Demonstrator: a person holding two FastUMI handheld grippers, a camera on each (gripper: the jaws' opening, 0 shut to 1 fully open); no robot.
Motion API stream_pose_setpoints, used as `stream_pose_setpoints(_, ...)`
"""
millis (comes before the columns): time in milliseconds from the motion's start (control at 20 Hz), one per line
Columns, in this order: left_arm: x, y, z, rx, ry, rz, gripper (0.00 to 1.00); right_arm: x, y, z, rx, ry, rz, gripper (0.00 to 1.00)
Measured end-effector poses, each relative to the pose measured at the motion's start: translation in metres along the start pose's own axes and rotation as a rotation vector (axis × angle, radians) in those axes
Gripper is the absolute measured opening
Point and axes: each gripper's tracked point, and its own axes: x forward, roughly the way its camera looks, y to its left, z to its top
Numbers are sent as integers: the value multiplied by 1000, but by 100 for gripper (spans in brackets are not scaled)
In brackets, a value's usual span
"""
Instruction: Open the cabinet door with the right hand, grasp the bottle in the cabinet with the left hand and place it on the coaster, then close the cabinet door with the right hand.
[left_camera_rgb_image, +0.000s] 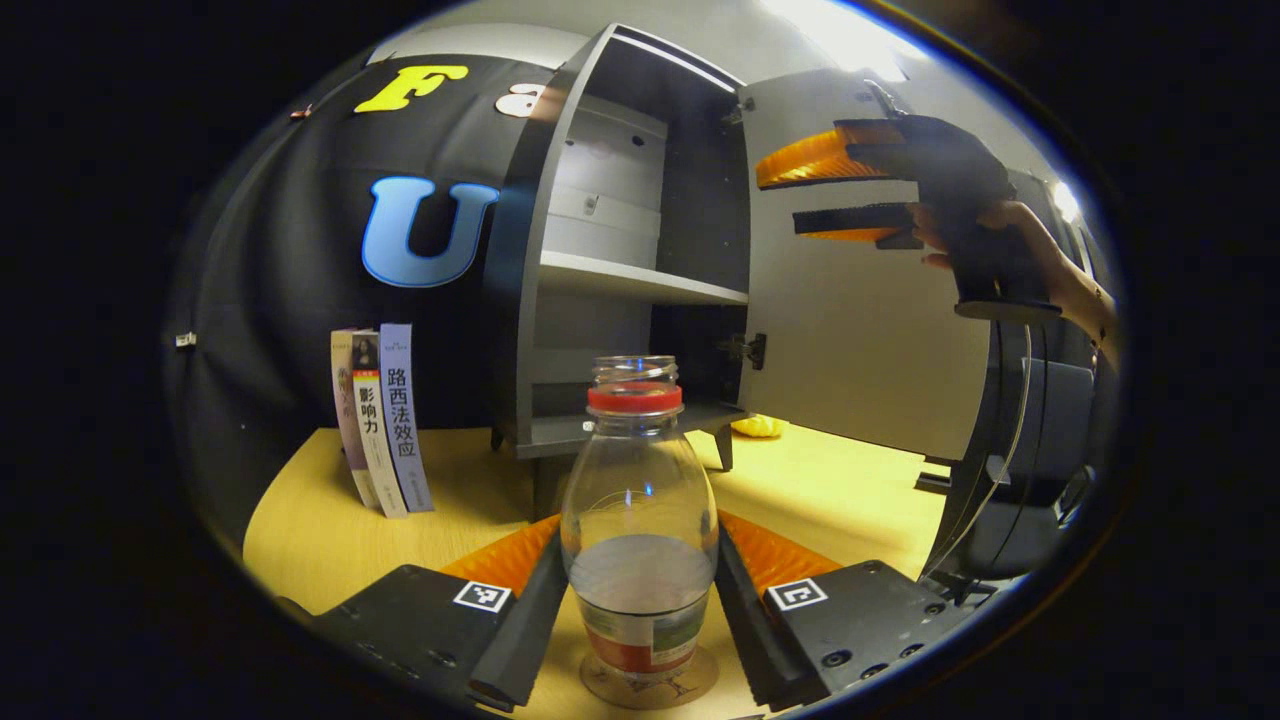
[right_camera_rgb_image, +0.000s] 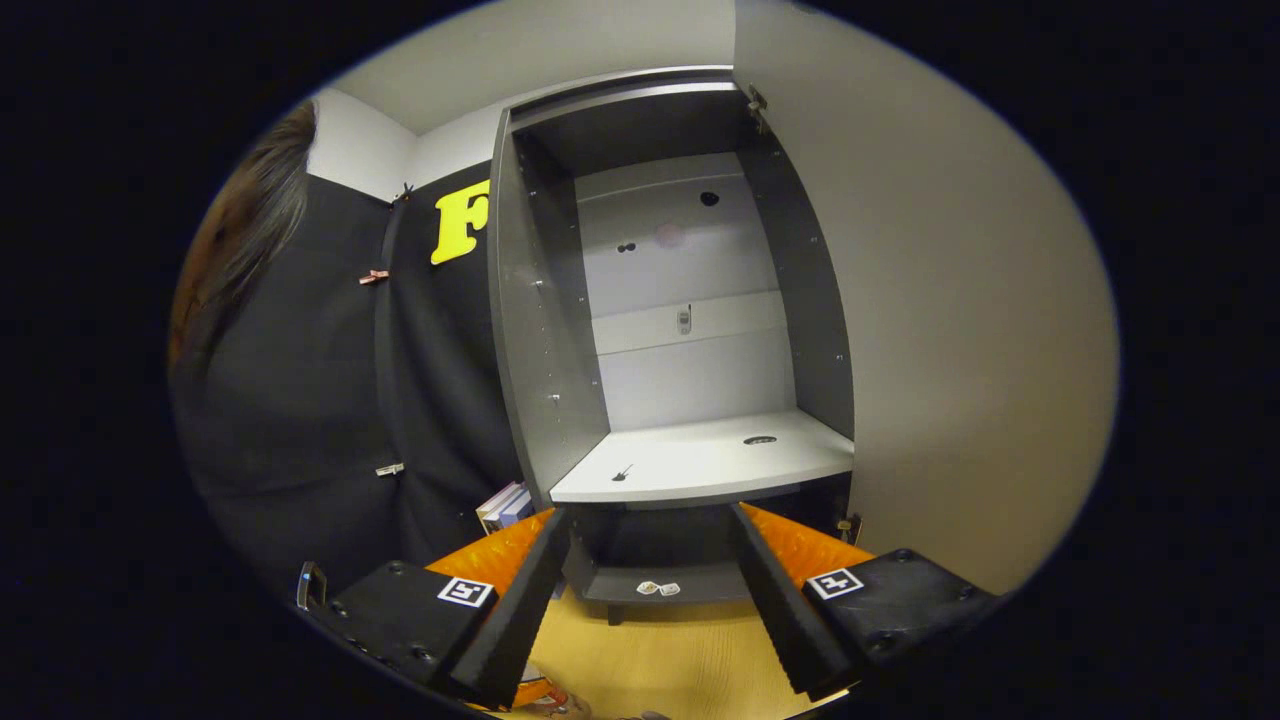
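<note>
Left tool (left_camera_rgb_image: 640, 610): two matte black housing blocks w/ small round screws, each w/ a white square tag bearing a black blocky mark, ribbed panels running fwd alongside long straight fingers (left_camera_rgb_image: 520, 640). Right tool (right_camera_rgb_image: 650, 610): same build in its own view, black blocks w/ screws, one white square tag per block, ribbed panels, long tapering fingers (right_camera_rgb_image: 500, 640); seen from the left gripper view (left_camera_rgb_image: 850, 195) as a black body w/ two flat ribbed fingers, gripped by a bare hand (left_camera_rgb_image: 985, 235), thin cable looping down below it.
</note>
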Motion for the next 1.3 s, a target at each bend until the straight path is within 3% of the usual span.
stream_pose_setpoints(200, -5, 2, -11, 3, -21, 15, 79, 4, 2, 3, 2, 8, 23, 98)
stream_pose_setpoints(400, -1, -5, -26, -85, 26, -9, 81, 6, 5, 6, -22, 10, 36, 98)
stream_pose_setpoints(650, -9, 5, -27, -106, 60, 41, 88, 5, 8, 1, -55, 30, 41, 98)
stream_pose_setpoints(900, -11, -5, 0, -117, 32, 15, 89, 0, -1, 19, -40, 6, 4, 98)
stream_pose_setpoints(1300, -1, -15, 2, -124, 39, -27, 89, -12, -16, 26, -67, 4, -47, 98)
